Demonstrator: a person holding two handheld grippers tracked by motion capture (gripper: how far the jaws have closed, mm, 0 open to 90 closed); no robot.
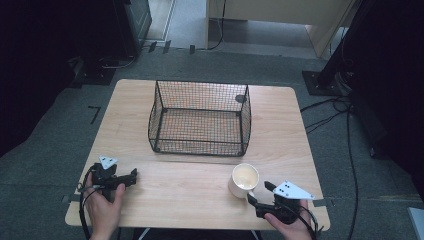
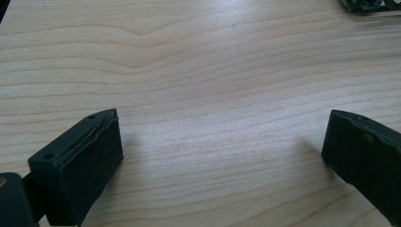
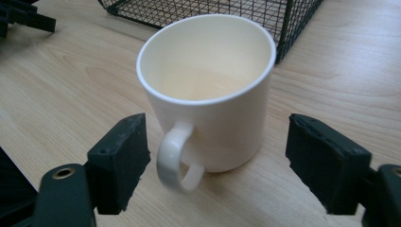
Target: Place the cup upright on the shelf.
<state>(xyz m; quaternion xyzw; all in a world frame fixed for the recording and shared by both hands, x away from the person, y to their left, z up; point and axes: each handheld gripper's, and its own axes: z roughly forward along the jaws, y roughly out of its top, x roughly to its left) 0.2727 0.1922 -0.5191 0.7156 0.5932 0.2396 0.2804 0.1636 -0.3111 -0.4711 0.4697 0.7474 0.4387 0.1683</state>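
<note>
A cream mug [image 1: 244,179] stands upright and empty on the wooden table [image 1: 180,195], near its front right. In the right gripper view the mug [image 3: 208,94] turns its handle [image 3: 175,161] toward me. My right gripper [image 1: 259,191] [image 3: 218,142] is open; the handle sits between its jaws and neither pad touches it. My left gripper [image 1: 134,177] rests at the front left of the table, held by a hand. Its jaws [image 2: 222,127] stand wide apart over bare wood, with nothing between them.
A black wire-mesh basket [image 1: 200,117] stands empty at the middle of the table, just behind the mug; its near corner [image 3: 283,28] is close to the mug's rim. Cables and dark stands lie on the floor around the table.
</note>
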